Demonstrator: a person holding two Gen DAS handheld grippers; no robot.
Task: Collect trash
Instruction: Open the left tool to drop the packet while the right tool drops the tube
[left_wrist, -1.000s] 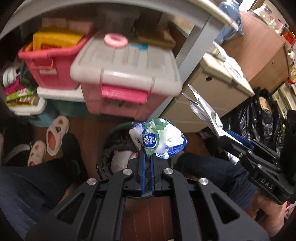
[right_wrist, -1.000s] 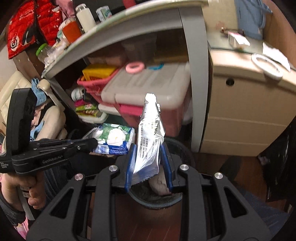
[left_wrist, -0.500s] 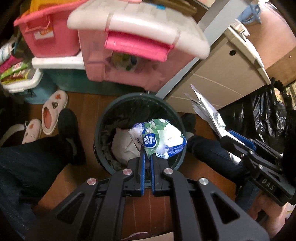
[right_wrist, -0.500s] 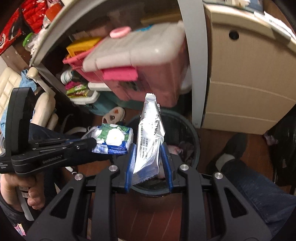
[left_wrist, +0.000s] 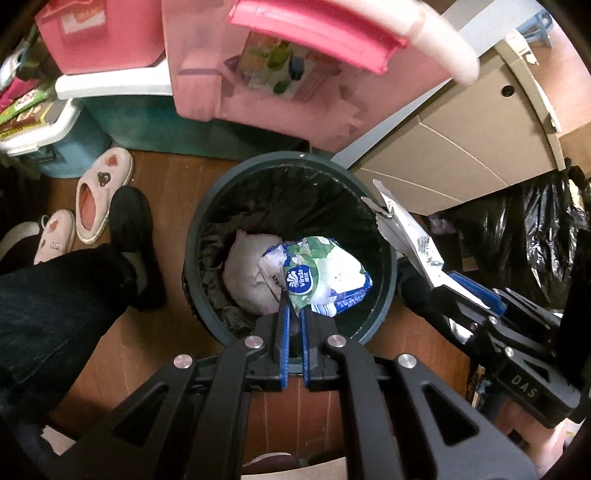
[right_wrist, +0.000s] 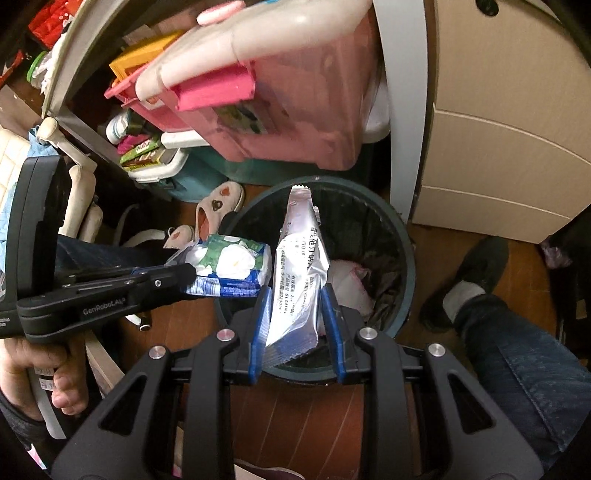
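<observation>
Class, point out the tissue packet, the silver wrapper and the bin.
tissue packet (left_wrist: 325, 273), left wrist view, printed front.
silver wrapper (right_wrist: 301, 273), right wrist view, printed middle.
bin (left_wrist: 388, 295), left wrist view, right rim.

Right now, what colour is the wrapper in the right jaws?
Silver foil wrapper with black print; clearest in the right wrist view.

A wooden floor (left_wrist: 177, 192) carries the trash bin (left_wrist: 384, 295), slippers (left_wrist: 99, 192) and storage boxes (left_wrist: 74, 147).
</observation>
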